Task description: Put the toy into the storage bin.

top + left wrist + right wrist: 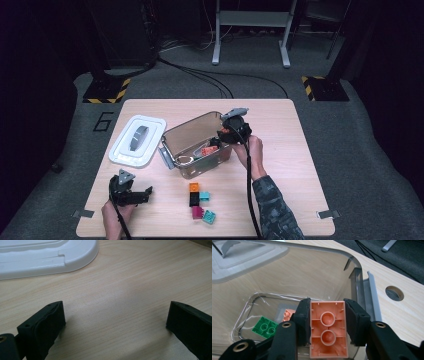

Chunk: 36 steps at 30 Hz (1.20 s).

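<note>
Tongs on the right (pixel 328 325) clench an orange plastic brick (pixel 328 331) above the clear plastic bin (pixel 172 142), seemingly for dropping; left tongs (pixel 115 322) rest released on the desk (pixel 130 277).

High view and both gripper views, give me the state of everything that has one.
Clear bin: open, lid off.
White lid: flat on the table beside the bin.
Right gripper: shut on the orange brick, over the bin.
Left gripper: open, holding nothing.
Green brick: lying in the bin.
Loose bricks: on the table.
</note>
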Tool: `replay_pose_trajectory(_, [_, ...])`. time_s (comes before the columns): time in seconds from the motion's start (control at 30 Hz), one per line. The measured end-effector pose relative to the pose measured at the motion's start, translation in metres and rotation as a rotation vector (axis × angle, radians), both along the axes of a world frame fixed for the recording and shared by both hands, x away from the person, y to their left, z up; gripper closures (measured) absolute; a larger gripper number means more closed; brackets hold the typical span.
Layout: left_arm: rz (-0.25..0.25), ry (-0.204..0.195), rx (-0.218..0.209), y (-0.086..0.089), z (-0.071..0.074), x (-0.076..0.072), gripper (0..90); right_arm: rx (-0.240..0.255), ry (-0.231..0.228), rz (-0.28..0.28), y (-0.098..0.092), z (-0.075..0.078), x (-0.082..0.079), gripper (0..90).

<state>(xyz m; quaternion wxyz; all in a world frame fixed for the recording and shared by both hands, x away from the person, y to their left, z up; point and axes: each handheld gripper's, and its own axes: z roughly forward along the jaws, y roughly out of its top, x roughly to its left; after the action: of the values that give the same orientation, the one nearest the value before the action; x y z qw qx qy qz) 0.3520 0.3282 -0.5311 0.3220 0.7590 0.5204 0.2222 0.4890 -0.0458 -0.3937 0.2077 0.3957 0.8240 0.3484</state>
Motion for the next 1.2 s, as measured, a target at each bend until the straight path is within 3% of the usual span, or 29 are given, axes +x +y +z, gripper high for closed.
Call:
replay_pose_trajectory(0.23, [0.000, -0.001, 0.001, 0.000, 0.000, 0.000, 1.8, -0.002, 0.029, -0.006, -0.001, -0.003, -0.005, 57.3])
replay_pose_trajectory(0.5, [-0.003, 0.005, 0.003, 0.000, 0.000, 0.000, 1.8, -0.006, 0.003, -0.011, -0.003, 0.002, -0.014, 35.9])
replay_pose_trajectory(0.63, [-0.001, 0.003, 0.002, 0.000, 0.000, 0.000, 1.7, 0.009, -0.036, -0.006, -0.006, 0.006, -0.027, 25.0])
replay_pose_trajectory(0.9, [0.000, -0.001, 0.001, 0.000, 0.000, 0.000, 1.8, 0.030, -0.032, 0.027, -0.016, 0.002, -0.059, 15.5])
replay_pose_trajectory(1.03, [0.000, -0.001, 0.001, 0.000, 0.000, 0.000, 1.8, 0.026, -0.042, 0.039, -0.020, -0.007, -0.076, 15.1])
replay_pose_trajectory(1.2, [0.000, 0.000, 0.001, 0.000, 0.000, 0.000, 1.8, 0.039, -0.010, 0.056, -0.021, -0.029, -0.099, 14.5])
